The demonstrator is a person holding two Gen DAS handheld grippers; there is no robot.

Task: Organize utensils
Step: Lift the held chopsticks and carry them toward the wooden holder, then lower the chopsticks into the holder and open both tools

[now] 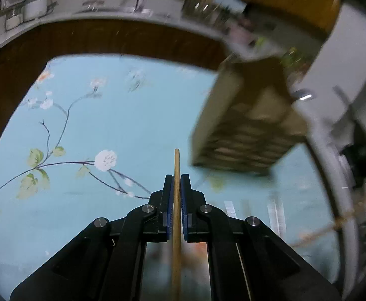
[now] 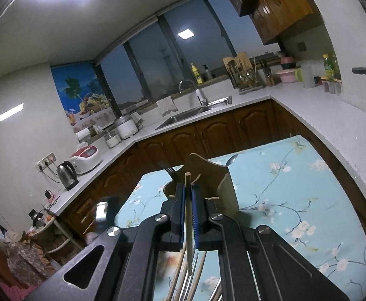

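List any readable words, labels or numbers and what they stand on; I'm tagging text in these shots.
None can be read.
Yellow bottle by the window: label too small.
Green bottle: label too small.
Rice cooker panel: blurred.
Left wrist view: smeared, no text shows.

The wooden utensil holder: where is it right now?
In the right wrist view the wooden utensil holder stands on the floral tablecloth just beyond the right gripper, a fork and spoon sticking out.

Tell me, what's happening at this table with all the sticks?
A person is sorting utensils with two hand-held tools. The left tool is shut on one wooden chopstick above the flowered tablecloth. The right tool grips another chopstick before a wooden holder containing a fork and spoon.
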